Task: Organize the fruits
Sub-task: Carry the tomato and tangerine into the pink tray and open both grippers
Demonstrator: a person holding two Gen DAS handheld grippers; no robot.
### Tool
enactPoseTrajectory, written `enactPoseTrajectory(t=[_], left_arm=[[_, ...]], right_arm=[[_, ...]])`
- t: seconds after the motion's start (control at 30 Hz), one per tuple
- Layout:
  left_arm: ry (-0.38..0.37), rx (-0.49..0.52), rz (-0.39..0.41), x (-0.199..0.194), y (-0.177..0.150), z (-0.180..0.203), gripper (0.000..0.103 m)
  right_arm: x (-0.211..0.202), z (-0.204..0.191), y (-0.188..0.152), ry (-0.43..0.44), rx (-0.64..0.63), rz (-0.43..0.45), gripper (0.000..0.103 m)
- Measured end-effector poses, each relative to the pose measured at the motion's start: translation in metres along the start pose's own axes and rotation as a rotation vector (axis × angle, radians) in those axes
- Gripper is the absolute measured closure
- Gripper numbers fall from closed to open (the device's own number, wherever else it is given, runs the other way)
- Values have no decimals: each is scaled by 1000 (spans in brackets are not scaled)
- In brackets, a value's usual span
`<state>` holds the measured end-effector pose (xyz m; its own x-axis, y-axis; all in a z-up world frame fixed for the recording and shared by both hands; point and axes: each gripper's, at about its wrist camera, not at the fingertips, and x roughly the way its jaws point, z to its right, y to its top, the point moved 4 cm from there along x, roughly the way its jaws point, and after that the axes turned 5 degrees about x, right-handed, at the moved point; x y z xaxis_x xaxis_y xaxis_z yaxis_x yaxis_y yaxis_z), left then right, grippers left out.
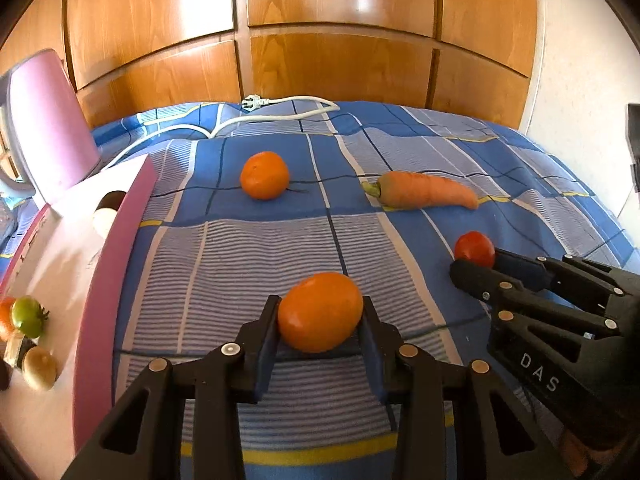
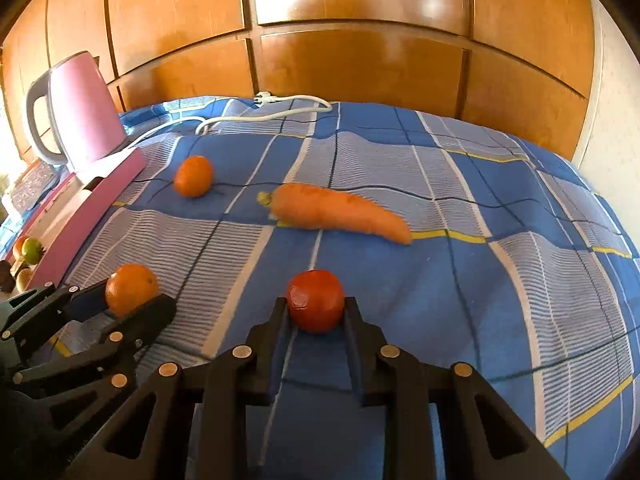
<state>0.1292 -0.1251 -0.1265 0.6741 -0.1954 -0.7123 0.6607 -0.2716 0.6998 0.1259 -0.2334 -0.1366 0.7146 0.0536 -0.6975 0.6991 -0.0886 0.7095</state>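
Note:
My left gripper (image 1: 320, 312) is shut on an orange (image 1: 320, 311) just over the blue checked bedspread (image 1: 256, 248); in the right wrist view the same orange (image 2: 131, 289) sits between its fingers at the left. My right gripper (image 2: 316, 304) is shut on a red tomato (image 2: 316, 300), which also shows in the left wrist view as the tomato (image 1: 475, 249) at that gripper's tips (image 1: 476, 266). A second orange (image 1: 264, 175) (image 2: 193, 176) and a carrot (image 1: 426, 190) (image 2: 340, 213) lie loose farther back on the spread.
A pink-edged white box (image 1: 108, 264) at the left holds a green tomato (image 1: 27, 315) and other small produce. A pink kettle (image 2: 86, 114) stands behind it. A white power cord with plug (image 1: 256, 114) lies at the bed's far edge, before wooden wardrobe doors (image 1: 340, 68).

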Motion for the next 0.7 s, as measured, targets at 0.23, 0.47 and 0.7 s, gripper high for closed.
enactPoseTrajectory(t=[0.23,0.47,0.7], left_arm=[[-18,-30,-19,-9,-6,-6,66],[-18,-45,-41,-20,-13,-11,67],[-11,-86,-37,-35,-15,-23,67]], right_arm=[[-7,-1,-6,21,50,-14,76],[-18,-12,-17,47,63,-42,76],[-24,-23,-20,107,86,-81,77]])
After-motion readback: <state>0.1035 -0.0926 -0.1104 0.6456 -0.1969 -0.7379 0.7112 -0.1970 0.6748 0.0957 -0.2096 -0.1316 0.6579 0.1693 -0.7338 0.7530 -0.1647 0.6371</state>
